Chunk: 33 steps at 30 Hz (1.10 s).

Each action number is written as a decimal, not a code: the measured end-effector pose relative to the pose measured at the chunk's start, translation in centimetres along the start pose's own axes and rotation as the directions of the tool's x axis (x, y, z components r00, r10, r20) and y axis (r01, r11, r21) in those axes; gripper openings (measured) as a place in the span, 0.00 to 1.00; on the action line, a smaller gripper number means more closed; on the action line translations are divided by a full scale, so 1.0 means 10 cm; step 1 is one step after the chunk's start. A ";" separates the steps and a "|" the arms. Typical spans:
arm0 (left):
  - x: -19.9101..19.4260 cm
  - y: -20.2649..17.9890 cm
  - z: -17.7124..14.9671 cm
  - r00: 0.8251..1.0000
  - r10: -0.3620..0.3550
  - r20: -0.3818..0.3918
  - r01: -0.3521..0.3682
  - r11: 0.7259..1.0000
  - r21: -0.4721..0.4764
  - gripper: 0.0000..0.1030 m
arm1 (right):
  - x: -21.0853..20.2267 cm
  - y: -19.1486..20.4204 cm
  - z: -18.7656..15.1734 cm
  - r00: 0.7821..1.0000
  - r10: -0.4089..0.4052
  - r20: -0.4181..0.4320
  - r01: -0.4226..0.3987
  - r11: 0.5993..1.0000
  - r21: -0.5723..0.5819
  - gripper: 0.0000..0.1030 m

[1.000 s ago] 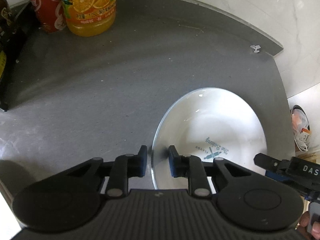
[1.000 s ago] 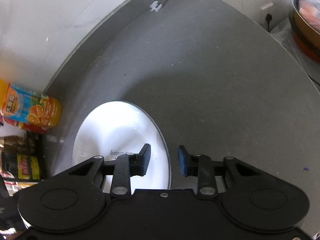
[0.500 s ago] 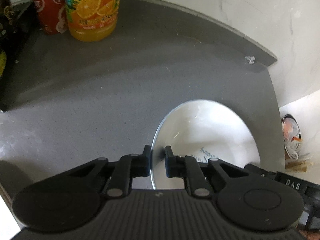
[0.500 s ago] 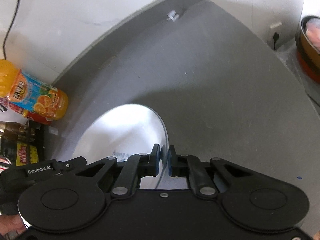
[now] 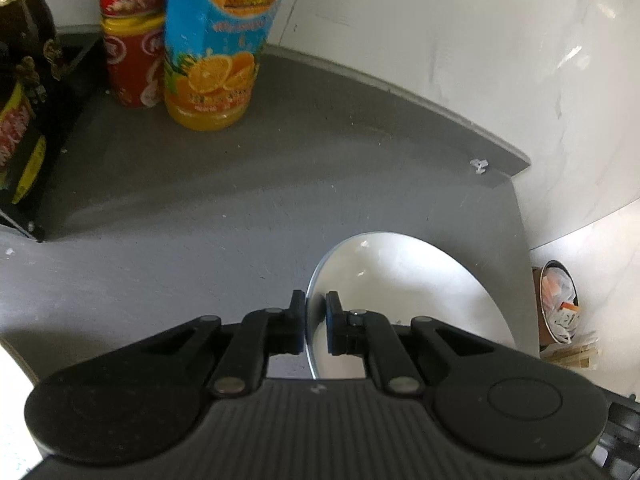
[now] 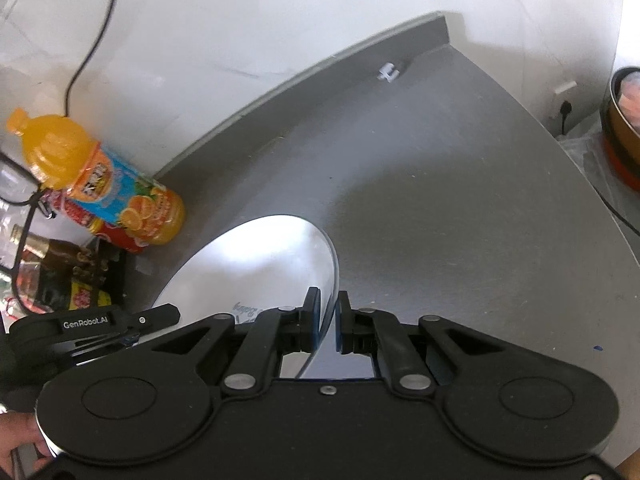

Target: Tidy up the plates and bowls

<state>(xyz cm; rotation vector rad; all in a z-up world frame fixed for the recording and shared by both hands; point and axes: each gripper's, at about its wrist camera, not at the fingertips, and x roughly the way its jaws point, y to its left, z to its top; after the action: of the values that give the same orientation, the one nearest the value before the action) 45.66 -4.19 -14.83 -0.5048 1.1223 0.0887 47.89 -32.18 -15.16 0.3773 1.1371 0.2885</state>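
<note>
- Two grippers pinch one white plate (image 5: pixel 408 292) over the grey counter (image 5: pixel 240 200). Left wrist view: left gripper (image 5: pixel 316 322) clamps the plate's left rim; orange juice bottle (image 5: pixel 216 52) stands behind.
- Right wrist view: right gripper (image 6: pixel 327 325) clamps the opposite rim.

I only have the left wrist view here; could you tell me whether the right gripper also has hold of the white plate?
Observer: Yes, the right gripper has its jaws shut on the white plate's rim, opposite the left gripper.
Operator: Thank you. Is anything near that side?
Observer: A brown bowl sits beyond the grey counter's right edge.
Operator: Anything overhead?
Observer: A black cable hangs down the wall above the orange juice bottle.
</note>
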 end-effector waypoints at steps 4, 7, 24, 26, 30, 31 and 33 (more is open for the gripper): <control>-0.16 0.09 -0.04 1.000 -0.016 0.014 0.016 1.000 -0.018 0.08 | -0.10 0.14 -0.04 1.000 0.012 0.017 -0.011 1.000 -0.022 0.07; -0.27 0.16 -0.07 0.999 -0.019 0.026 0.020 0.999 -0.029 0.08 | -0.16 0.28 -0.10 0.999 0.020 0.027 -0.018 0.999 -0.047 0.07; -1.03 0.92 -0.51 0.994 0.001 0.106 0.011 0.993 -0.119 0.08 | -0.35 1.03 -0.77 0.998 0.066 0.004 -0.065 0.984 -0.165 0.07; -1.12 1.03 -0.58 0.994 0.009 0.113 0.006 0.991 -0.132 0.08 | -0.36 1.11 -0.86 0.997 0.071 -0.003 -0.071 0.982 -0.178 0.07; -1.27 1.23 -0.69 0.992 0.028 0.120 -0.009 0.987 -0.159 0.08 | -0.38 1.23 -1.04 0.996 0.084 -0.016 -0.085 0.977 -0.196 0.07; -1.31 1.27 -0.71 0.992 0.032 0.121 -0.011 0.986 -0.165 0.08 | -0.38 1.27 -1.08 0.996 0.085 -0.021 -0.087 0.975 -0.202 0.07; -1.38 1.37 -0.77 0.992 0.039 0.124 -0.016 0.983 -0.181 0.08 | -0.38 1.33 -1.16 0.996 0.086 -0.032 -0.091 0.972 -0.216 0.07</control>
<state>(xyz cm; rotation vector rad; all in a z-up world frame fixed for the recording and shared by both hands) 28.74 7.14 -10.01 -0.6359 1.0015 0.2448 35.26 -20.11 -10.56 0.2319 1.0997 0.4926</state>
